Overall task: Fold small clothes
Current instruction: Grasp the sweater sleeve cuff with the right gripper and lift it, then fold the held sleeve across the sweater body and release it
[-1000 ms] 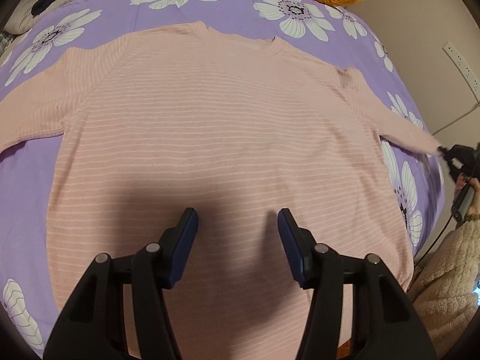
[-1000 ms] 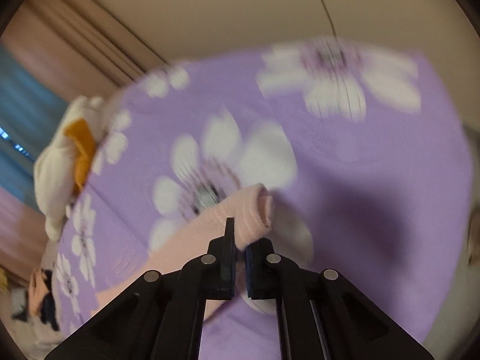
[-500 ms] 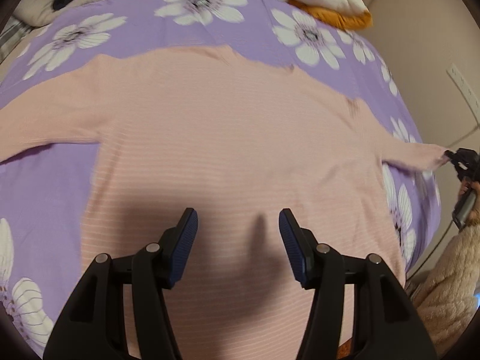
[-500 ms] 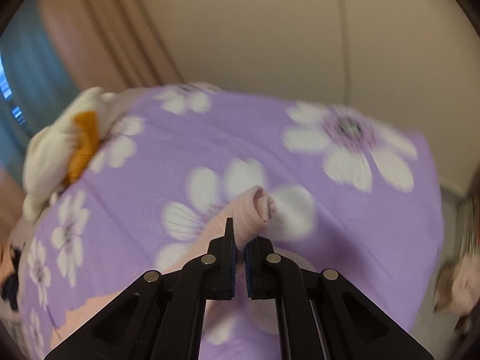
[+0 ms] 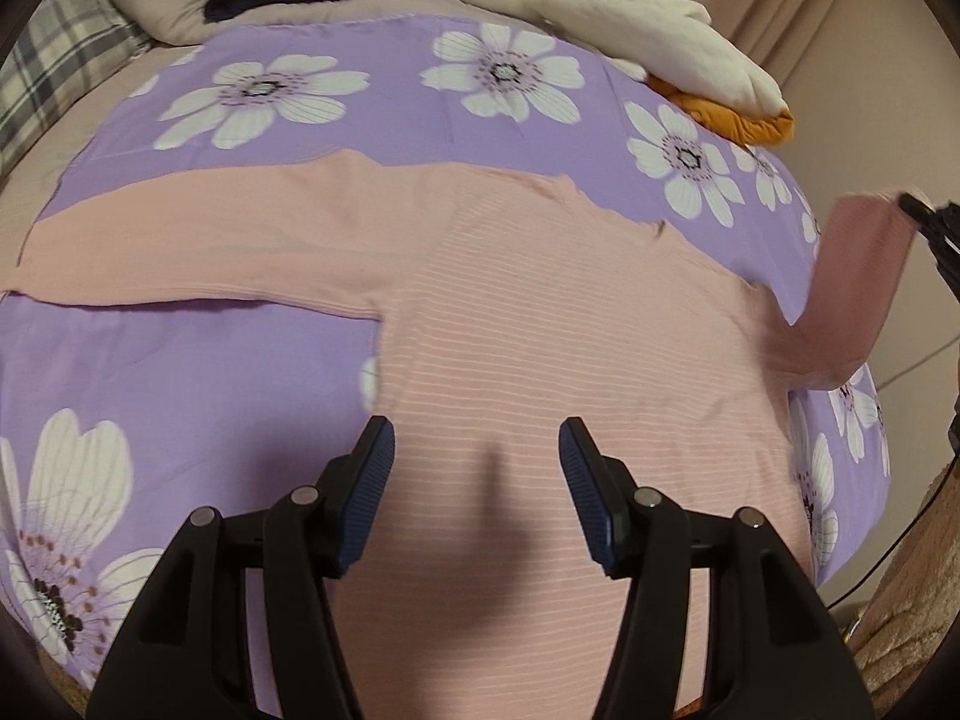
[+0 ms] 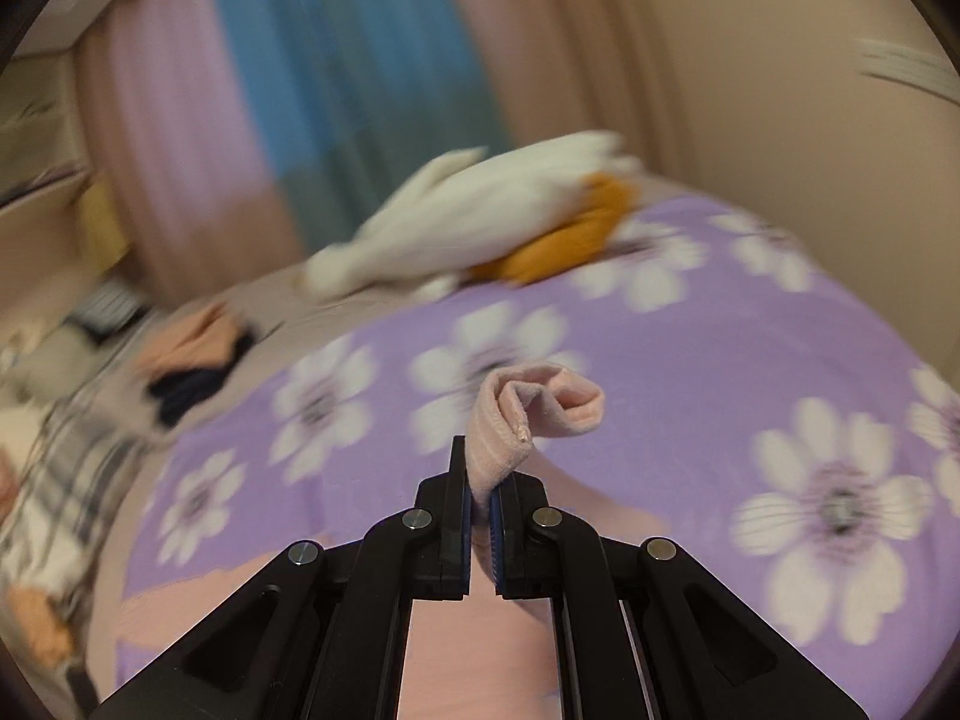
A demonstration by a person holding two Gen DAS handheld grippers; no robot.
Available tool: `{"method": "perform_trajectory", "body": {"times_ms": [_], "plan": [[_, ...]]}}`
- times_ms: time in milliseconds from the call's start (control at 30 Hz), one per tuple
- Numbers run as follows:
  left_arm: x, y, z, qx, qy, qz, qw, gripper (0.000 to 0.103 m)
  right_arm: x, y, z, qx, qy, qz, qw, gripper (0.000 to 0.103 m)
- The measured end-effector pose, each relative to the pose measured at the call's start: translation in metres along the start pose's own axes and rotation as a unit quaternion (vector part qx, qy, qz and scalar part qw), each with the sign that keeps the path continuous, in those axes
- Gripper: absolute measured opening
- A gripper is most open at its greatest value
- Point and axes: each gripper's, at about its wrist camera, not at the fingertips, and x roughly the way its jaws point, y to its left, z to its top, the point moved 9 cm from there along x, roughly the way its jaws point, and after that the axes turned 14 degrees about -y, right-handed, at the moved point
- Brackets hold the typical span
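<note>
Pink striped top [image 5: 540, 360] lies flat on the purple flowered bedspread [image 5: 180, 372]. Nearest, the left gripper [image 5: 477, 468] hovers over its hem, jaws apart, empty. Farther right, the right gripper [image 6: 480, 501] pinches the lifted sleeve cuff [image 6: 528, 414]. Pulling hard could drag the unpinned body askew, or slip the cuff free.

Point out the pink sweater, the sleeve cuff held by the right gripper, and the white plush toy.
pink sweater [image 5: 540, 360], left wrist view, striped chest.
sleeve cuff [image 6: 528, 408], right wrist view, curled end.
white plush toy [image 5: 648, 42], left wrist view, body.
</note>
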Motion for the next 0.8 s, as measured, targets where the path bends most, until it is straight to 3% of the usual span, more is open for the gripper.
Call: {"method": "perform_trajectory", "body": {"times_ms": [167,333,467,667,733,767,800], "plan": [[-0.007,0.017,0.001,-0.015,-0.003,0.012,0.9998,0.058,0.036,0.074,-0.07,-0.041,0.078,0.061,0.994,0.005],[-0.01,0.029,-0.005,-0.02,-0.01,0.028,0.9994,0.06,0.07,0.117,-0.157,-0.084,0.168,0.097,0.977,0.005],[-0.009,0.033,-0.012,-0.019,-0.004,0.035,0.9992,0.06,0.088,0.131,-0.197,-0.079,0.219,0.113,0.966,0.005],[-0.002,0.032,-0.014,-0.022,-0.008,0.037,0.999,0.061,0.091,0.143,-0.227,-0.087,0.245,0.131,0.957,0.007],[0.0,0.03,-0.012,-0.022,-0.01,0.042,0.9988,0.062,0.086,0.142,-0.229,-0.089,0.252,0.142,0.953,0.013],[0.0,0.028,-0.01,-0.024,-0.013,0.042,0.9987,0.067,0.081,0.141,-0.225,-0.093,0.248,0.148,0.953,0.027],[0.0,0.025,-0.008,-0.026,-0.015,0.041,0.9987,0.071,0.076,0.138,-0.217,-0.092,0.238,0.152,0.955,0.047]]}}
